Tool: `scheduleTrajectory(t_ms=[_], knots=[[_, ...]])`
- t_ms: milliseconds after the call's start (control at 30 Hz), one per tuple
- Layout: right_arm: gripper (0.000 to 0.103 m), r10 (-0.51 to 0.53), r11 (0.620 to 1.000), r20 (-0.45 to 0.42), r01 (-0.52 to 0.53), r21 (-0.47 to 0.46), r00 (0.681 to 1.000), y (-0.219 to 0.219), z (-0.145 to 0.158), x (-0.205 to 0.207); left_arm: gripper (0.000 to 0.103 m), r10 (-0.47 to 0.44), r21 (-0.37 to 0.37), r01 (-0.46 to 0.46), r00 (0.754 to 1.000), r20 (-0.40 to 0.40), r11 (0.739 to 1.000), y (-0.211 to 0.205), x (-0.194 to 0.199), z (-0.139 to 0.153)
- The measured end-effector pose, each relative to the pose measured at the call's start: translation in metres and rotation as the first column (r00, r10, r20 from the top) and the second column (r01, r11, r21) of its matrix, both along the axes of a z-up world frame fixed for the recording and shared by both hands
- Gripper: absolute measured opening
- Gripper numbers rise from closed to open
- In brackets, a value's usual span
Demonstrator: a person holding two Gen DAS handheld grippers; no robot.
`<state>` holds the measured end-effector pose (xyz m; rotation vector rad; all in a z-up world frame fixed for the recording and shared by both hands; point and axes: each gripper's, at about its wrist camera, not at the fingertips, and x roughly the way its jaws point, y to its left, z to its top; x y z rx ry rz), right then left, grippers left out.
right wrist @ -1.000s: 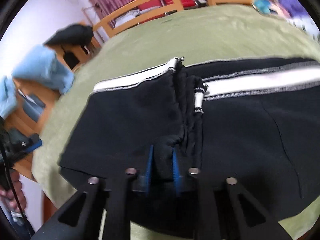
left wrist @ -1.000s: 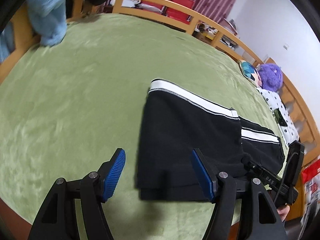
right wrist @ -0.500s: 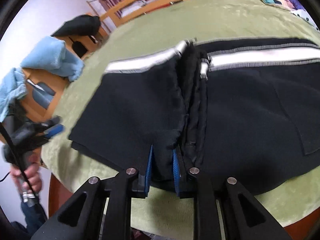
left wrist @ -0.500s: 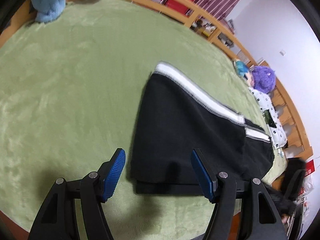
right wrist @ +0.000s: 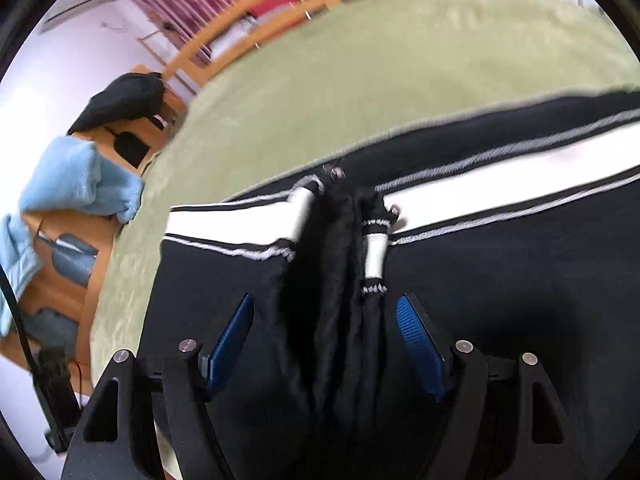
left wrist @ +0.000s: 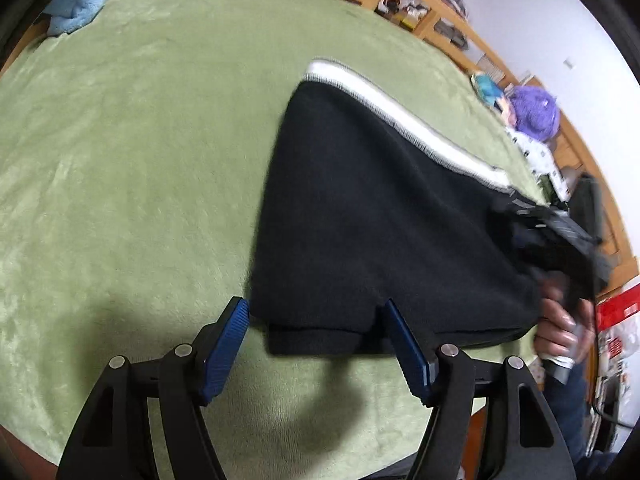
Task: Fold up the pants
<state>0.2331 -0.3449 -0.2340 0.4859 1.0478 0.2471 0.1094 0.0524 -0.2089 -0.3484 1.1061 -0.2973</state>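
Green plush table cover [left wrist: 120, 152] carried the black pants [left wrist: 380, 220], folded along its near edge | we held our left gripper [left wrist: 316, 344] wide open astride the fold's near corner, probably to pinch it | right gripper [right wrist: 324, 340] gaped empty over bunched fabric [right wrist: 344, 248], apparently to let the fold settle

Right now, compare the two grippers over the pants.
The left gripper straddles the near corner of the pants; the right gripper sits over their bunched middle fold. The left has green blanket below one finger; the right has only black fabric. Both are open, holding nothing.
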Motion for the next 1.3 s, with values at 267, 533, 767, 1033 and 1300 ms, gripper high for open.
scheduleTrajectory(t_ms=[267, 533, 767, 1033, 1300], knots=[[0.014, 0.019, 1.0, 0.11, -0.021, 0.016, 0.994, -0.019, 0.025, 0.012, 0.067, 0.024, -0.021, -0.023, 0.998, 0.054, 1.0, 0.005, 0.009, 0.012], [0.043, -0.029, 0.998, 0.016, 0.03, -0.053, 0.999, -0.036, 0.01, -0.008, 0.066, -0.001, -0.026, 0.002, 0.998, 0.061, 1.0, -0.004, 0.035, 0.008], [0.055, -0.354, 0.896, 0.181, 0.388, -0.214, 0.917, -0.12, 0.055, -0.108, 0.066, -0.015, 0.016, 0.015, 1.0, 0.025, 1.0, -0.017, 0.079, -0.01], [0.067, -0.635, 0.761, 0.08, 0.64, -0.106, 0.768, -0.234, 0.03, -0.169, 0.066, -0.02, 0.007, 0.02, 1.0, 0.002, 1.0, -0.022, 0.098, -0.024], [0.067, -0.666, 0.745, 0.062, 0.662, 0.074, 0.743, -0.267, -0.01, -0.145, 0.065, -0.012, -0.063, 0.009, 0.999, -0.048, 0.998, -0.03, 0.12, -0.024]])
